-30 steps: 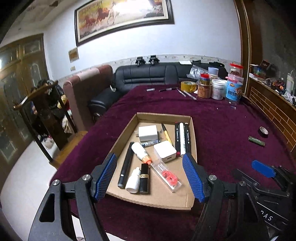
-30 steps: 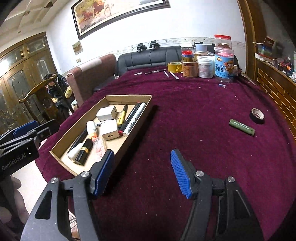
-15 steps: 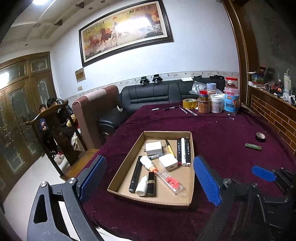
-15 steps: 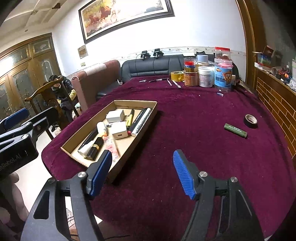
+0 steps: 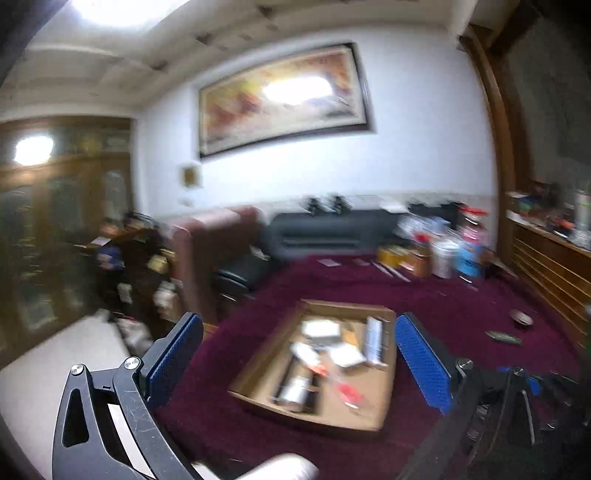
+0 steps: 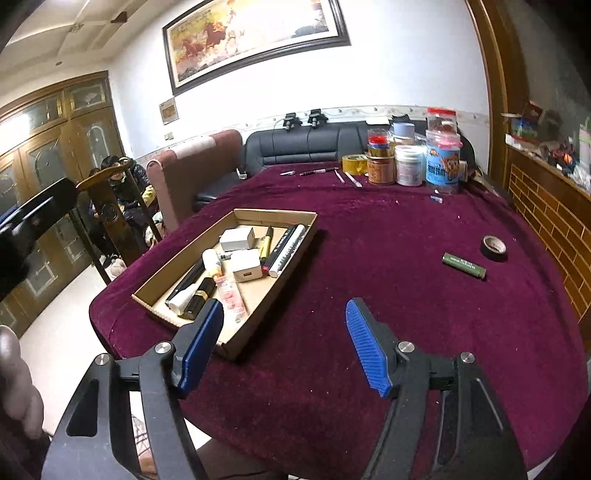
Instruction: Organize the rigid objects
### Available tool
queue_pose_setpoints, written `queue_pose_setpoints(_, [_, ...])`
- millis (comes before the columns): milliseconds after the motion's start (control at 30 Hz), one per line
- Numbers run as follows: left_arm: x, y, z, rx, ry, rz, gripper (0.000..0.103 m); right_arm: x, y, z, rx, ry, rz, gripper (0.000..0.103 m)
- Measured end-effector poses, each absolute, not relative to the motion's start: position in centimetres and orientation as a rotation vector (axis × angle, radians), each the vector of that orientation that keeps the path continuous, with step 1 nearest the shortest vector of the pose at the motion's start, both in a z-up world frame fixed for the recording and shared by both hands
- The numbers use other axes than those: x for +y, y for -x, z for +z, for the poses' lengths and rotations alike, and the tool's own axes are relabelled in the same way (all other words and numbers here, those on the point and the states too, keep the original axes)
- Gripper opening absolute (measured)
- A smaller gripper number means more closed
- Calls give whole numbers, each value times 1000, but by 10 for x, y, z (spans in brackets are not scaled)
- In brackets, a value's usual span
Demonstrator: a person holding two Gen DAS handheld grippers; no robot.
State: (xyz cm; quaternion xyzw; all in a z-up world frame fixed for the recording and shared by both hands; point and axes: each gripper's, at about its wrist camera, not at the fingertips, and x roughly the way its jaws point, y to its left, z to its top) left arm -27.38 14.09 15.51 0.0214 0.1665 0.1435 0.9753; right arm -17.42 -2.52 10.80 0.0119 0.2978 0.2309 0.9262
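Right tool [image 6: 284, 345] open above maroon tablecloth [image 6: 369, 295], jar labels unreadable

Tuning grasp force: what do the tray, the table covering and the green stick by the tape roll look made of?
Tray: plain brown cardboard, matte, raw-looking edges and thin folded walls.
Table covering: maroon fabric, velvet-like; fuzzy nap holds pale lint specks.
Green stick: olive cylinder with pale print, slight sheen; plastic or a wrapped cell, cannot tell.
Tape roll: dark and glossy, probably vinyl.

Framed horse painting [image 6: 255, 35] on the wall; black sofa [image 6: 306, 147] beneath; wooden cabinets [image 6: 55, 147].
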Motion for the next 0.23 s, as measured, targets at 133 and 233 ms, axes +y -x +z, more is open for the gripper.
queue_pose_setpoints(133, [138, 238, 126, 538, -54, 240, 102, -35, 160, 98, 658, -53, 432, 69])
queue_pose_setpoints(233, [143, 220, 107, 635, -28, 254, 102, -43, 151, 91, 691, -67, 398, 69])
